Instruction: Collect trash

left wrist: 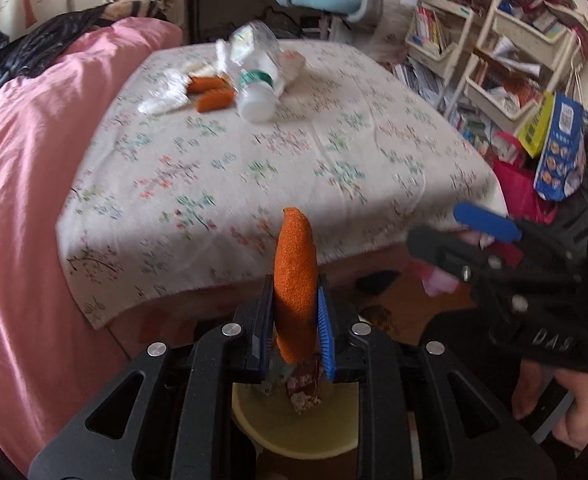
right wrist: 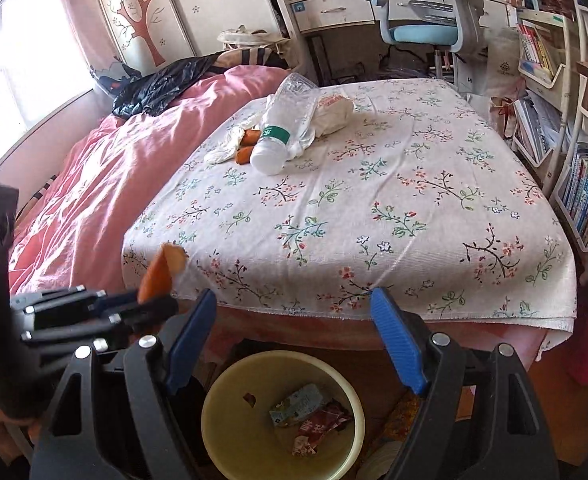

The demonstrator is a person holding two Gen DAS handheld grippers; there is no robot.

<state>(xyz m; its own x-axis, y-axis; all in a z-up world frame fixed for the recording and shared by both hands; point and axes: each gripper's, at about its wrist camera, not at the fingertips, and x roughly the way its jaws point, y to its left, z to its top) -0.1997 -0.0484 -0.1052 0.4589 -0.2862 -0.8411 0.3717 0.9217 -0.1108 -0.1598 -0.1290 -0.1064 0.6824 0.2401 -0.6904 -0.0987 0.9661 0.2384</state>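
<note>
Yellow bin (right wrist: 218, 408) holds wrappers (right wrist: 307, 416); left tool (left wrist: 294, 320) pinches orange peel (left wrist: 294, 276).

Bed (right wrist: 373, 216), floral sheet: clear plastic bottle (right wrist: 282, 128), orange peel pieces (right wrist: 246, 148), white wrappers (right wrist: 333, 114) clustered at far side; pink quilt (right wrist: 106, 184), black bag (right wrist: 154, 88) alongside.

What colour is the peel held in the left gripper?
Orange; the peel shows best in the left wrist view.

Daylit bedroom: floral-covered bed (right wrist: 373, 208), pink quilt (right wrist: 106, 184), blue desk chair (right wrist: 421, 32), crowded bookshelves (right wrist: 573, 152).
</note>
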